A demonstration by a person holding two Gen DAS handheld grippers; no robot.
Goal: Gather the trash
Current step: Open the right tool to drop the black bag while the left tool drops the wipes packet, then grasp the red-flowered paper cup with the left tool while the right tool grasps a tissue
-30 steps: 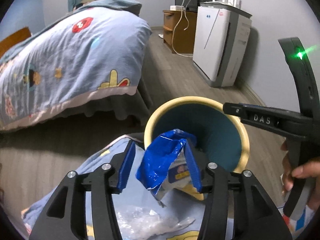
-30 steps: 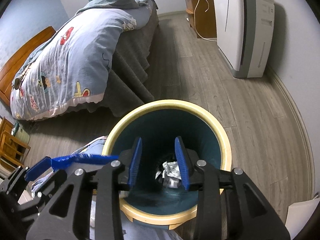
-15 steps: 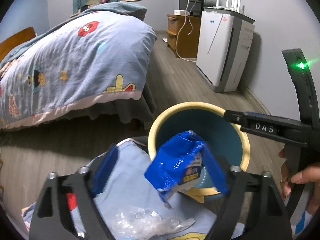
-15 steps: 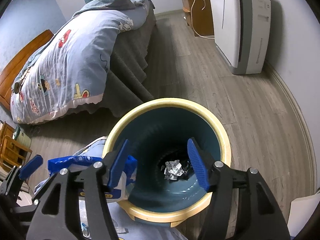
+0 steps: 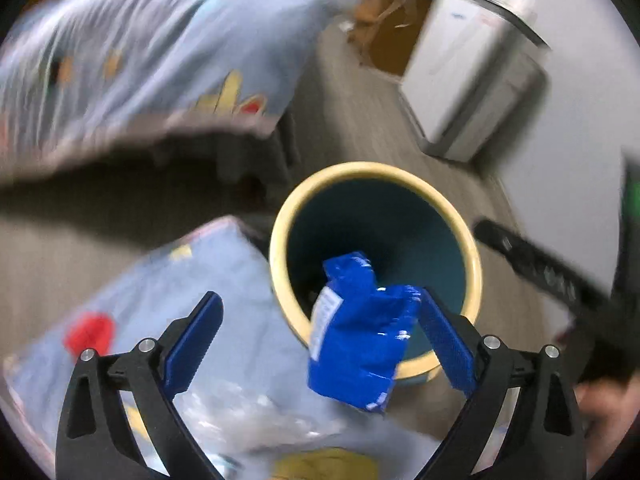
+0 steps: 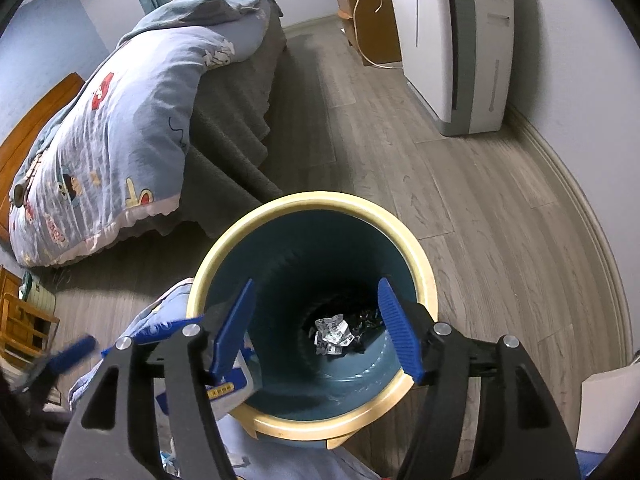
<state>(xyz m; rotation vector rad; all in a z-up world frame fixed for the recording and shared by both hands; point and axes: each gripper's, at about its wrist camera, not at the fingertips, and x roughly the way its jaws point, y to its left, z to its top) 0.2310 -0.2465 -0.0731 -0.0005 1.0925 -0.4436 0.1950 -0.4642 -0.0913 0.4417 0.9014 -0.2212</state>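
A blue snack wrapper [image 5: 358,332] hangs loose against the right finger of my left gripper [image 5: 320,320], over the near rim of the bin [image 5: 280,240]. The left jaws are wide open. The bin is teal inside with a cream rim [image 6: 312,200]. Crumpled trash [image 6: 334,334] lies at its bottom. My right gripper [image 6: 316,320] is open and empty just above the bin mouth. The wrapper also shows in the right wrist view [image 6: 236,384], behind the left finger. A clear plastic scrap [image 5: 248,412] lies on the blue cloth below.
A bed with a blue cartoon quilt [image 6: 120,120] stands to the left. A white air purifier [image 6: 460,40] and a wooden cabinet [image 6: 372,12] stand along the right wall. A blue cartoon cloth [image 5: 160,300] lies beside the bin. The floor is grey wood.
My left gripper has opened wide and let go of the blue wrapper, which now tips towards the bin. My right gripper has opened too. The left view has swung fast and is blurred.
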